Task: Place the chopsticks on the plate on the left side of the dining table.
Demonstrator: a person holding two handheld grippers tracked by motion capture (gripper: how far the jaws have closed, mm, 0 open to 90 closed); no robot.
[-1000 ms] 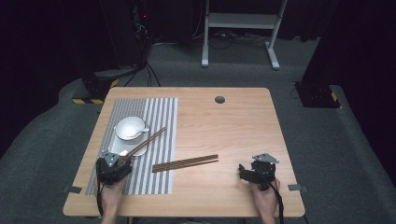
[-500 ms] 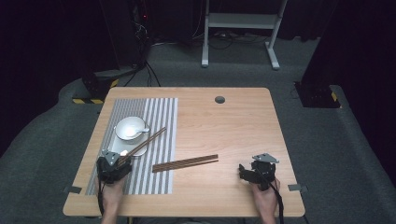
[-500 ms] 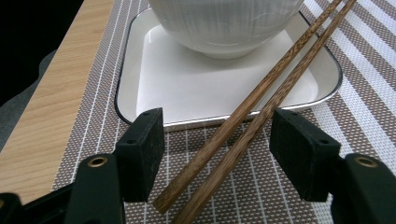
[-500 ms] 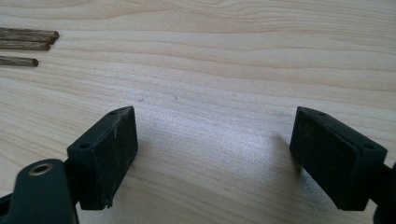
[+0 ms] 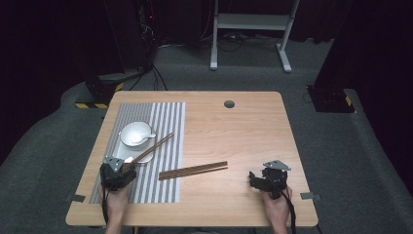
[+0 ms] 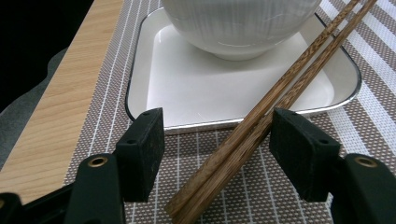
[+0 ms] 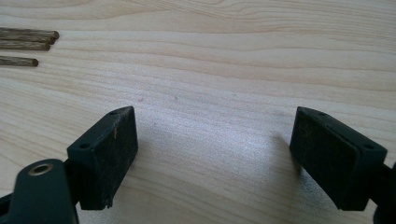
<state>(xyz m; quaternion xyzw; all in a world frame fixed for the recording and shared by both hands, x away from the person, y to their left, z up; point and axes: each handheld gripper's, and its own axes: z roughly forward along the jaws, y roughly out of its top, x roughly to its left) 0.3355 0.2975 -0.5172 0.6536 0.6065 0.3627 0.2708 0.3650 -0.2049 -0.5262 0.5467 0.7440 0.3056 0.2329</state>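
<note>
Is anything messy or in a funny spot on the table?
A bit. One pair of chopsticks leans slanted across the edge of the white tray, with its ends between the open left tool. More chopsticks lie loose on the bare table, off the striped mat. Nothing looks spilled or broken.

Bright overhead light on the table (image 5: 234,126), dark surroundings; close views sharp, soft shadows.

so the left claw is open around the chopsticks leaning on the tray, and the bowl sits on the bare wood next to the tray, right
Not quite: the bowl sits on the tray, as the left gripper view shows. The left claw is indeed open around the chopsticks leaning on the tray.
</note>
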